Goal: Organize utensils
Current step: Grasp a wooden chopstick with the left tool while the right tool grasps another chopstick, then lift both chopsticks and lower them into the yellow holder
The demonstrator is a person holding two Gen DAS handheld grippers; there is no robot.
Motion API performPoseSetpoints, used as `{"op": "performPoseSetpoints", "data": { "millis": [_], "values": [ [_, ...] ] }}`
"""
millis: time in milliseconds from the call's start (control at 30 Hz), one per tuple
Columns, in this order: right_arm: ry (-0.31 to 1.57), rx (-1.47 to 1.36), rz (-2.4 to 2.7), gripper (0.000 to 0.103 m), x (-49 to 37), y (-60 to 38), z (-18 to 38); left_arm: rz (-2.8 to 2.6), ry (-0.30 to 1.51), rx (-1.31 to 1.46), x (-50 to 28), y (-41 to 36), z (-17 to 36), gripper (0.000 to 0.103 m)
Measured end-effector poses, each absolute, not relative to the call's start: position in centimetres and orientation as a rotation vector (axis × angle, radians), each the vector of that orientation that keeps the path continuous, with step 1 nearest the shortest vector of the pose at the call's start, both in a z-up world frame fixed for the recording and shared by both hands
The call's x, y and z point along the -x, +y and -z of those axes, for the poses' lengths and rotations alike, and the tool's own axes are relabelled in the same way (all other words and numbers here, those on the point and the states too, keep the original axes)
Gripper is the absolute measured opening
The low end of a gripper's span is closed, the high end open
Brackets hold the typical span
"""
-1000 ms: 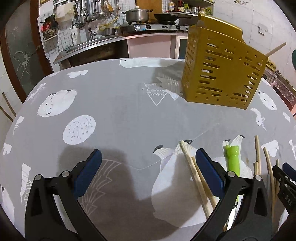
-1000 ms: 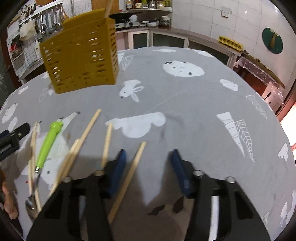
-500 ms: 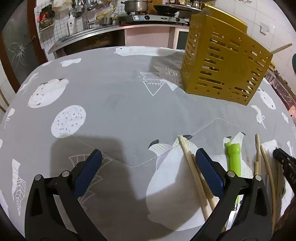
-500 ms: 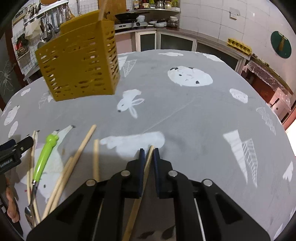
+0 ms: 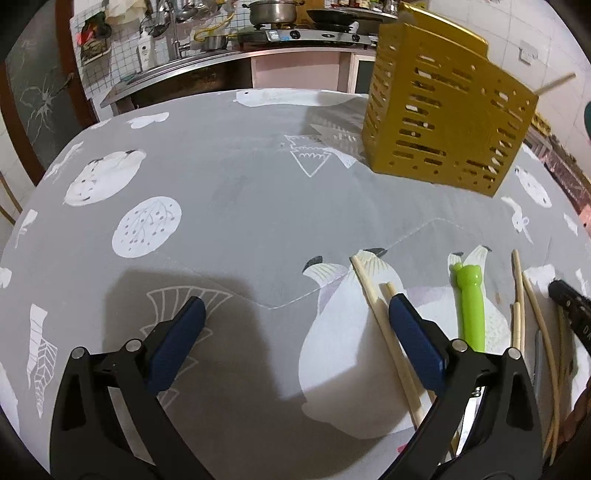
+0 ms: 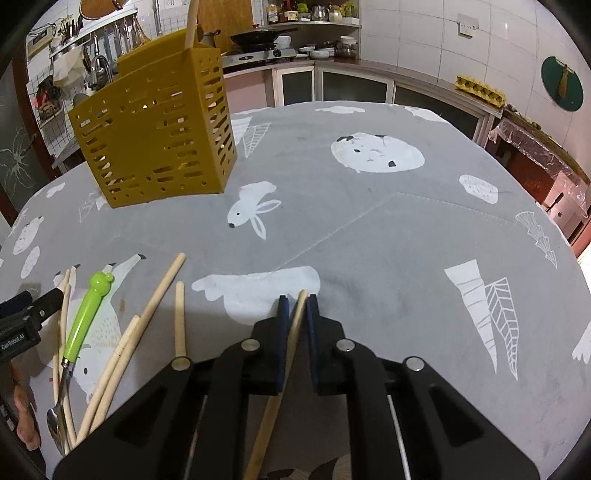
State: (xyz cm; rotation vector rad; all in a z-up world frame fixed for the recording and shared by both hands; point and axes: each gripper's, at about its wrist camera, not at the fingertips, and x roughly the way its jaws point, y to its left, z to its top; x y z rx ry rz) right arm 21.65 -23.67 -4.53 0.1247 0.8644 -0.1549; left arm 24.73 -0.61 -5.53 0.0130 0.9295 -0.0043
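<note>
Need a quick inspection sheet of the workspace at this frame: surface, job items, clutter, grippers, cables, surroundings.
Surface: table under grey animal-print cloth.
Job's things: yellow slotted utensil holder, upright, one stick inside; loose chopsticks and green-handled spoon lying on the cloth.
Clutter: nothing seen.
Grippers: right gripper shut on one chopstick; left gripper open, empty.
Cables: nothing seen.
Surroundings: kitchen counter, stove with pot, tiled walls.

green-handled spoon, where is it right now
In the right wrist view the green-handled spoon lies on the tablecloth at lower left, among loose chopsticks, nearer than the yellow holder.
</note>
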Motion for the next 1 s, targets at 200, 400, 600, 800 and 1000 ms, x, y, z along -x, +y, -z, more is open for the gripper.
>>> {"op": "performPoseSetpoints", "data": {
  "millis": [200,400,600,800,1000],
  "values": [
    [0.869,-0.121,0.171,0.01,-21.7,-23.5,4.5,0.027,0.931,-0.082,-24.7,-2.8,5.3,0.07],
    [0.88,-0.128,0.178,0.01,-21.7,-23.5,4.4,0.078,0.98,-0.063,-25.7,-4.5,4.7,0.025],
    [0.886,-0.137,0.186,0.01,-22.0,-23.5,4.4,0.102,1.02,-0.064,-26.3,-5.2,4.5,0.01],
    [0.879,-0.188,0.176,0.009,-22.3,-24.2,4.3,0.124,1.032,-0.015,-27.3,-5.0,4.3,0.009],
    [0.844,-0.212,0.181,0.008,-22.3,-24.8,3.5,0.146,1.014,0.01,-27.2,-4.7,4.1,0.008]
  ]
}}
